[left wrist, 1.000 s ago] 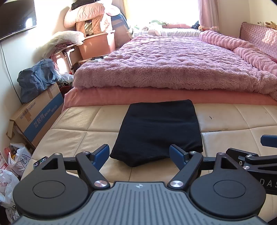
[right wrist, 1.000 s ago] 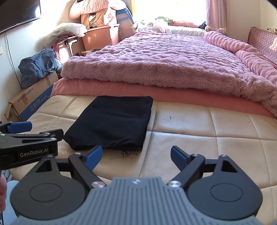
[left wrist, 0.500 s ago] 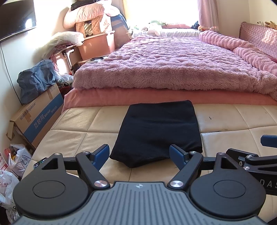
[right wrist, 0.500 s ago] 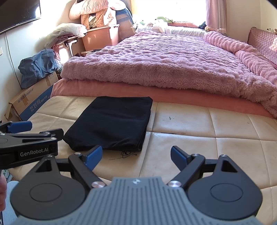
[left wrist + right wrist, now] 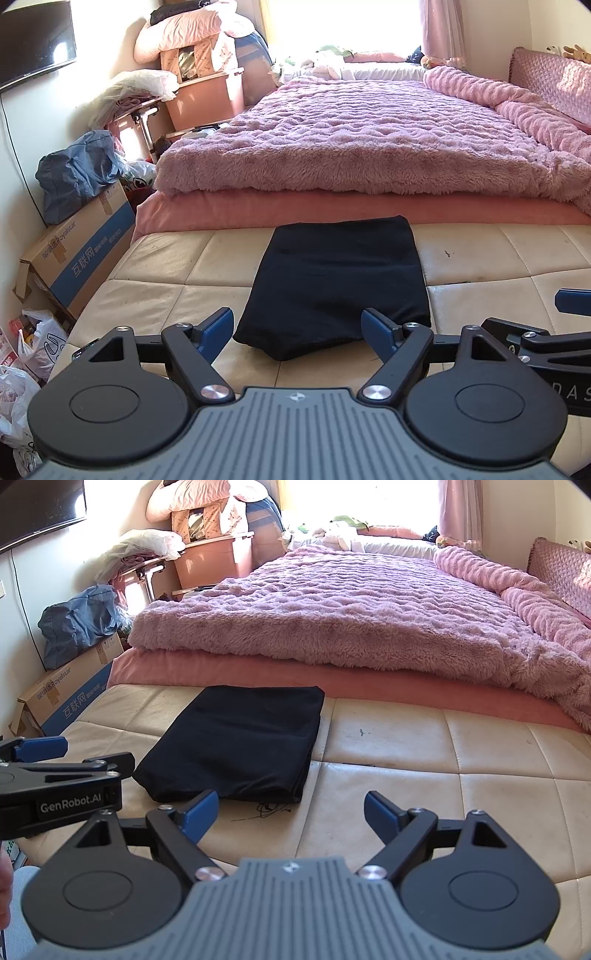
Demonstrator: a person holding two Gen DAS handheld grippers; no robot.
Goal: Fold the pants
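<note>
Sunlit bedroom clutter fills the far view: a fluffy pink blanket [image 5: 369, 147] covers the bed [image 5: 332, 212] toward 12 o'clock, and a cardboard box [image 5: 74, 262] with a blue bag [image 5: 74, 177] on top sits at 10 o'clock by the wall. Nearer lies a cream tufted cushion surface [image 5: 166, 266], scuffed and marked.

On that surface rest the black pants [image 5: 340, 284], folded into a neat rectangle, far edge just beside the bed's pink base. A loose dark thread [image 5: 269, 808] lies on the cream by the near edge of the pants.

Left gripper [image 5: 297, 332] hovers at the pants' near edge, its 2 blue fingers spread wide to either side of the fabric and gripping nothing. Right gripper [image 5: 291, 812] hangs over bare cushion, with the pants at its 11 o'clock, fingers likewise wide apart and empty. In the right wrist view the left gripper shows at 9 o'clock.
</note>
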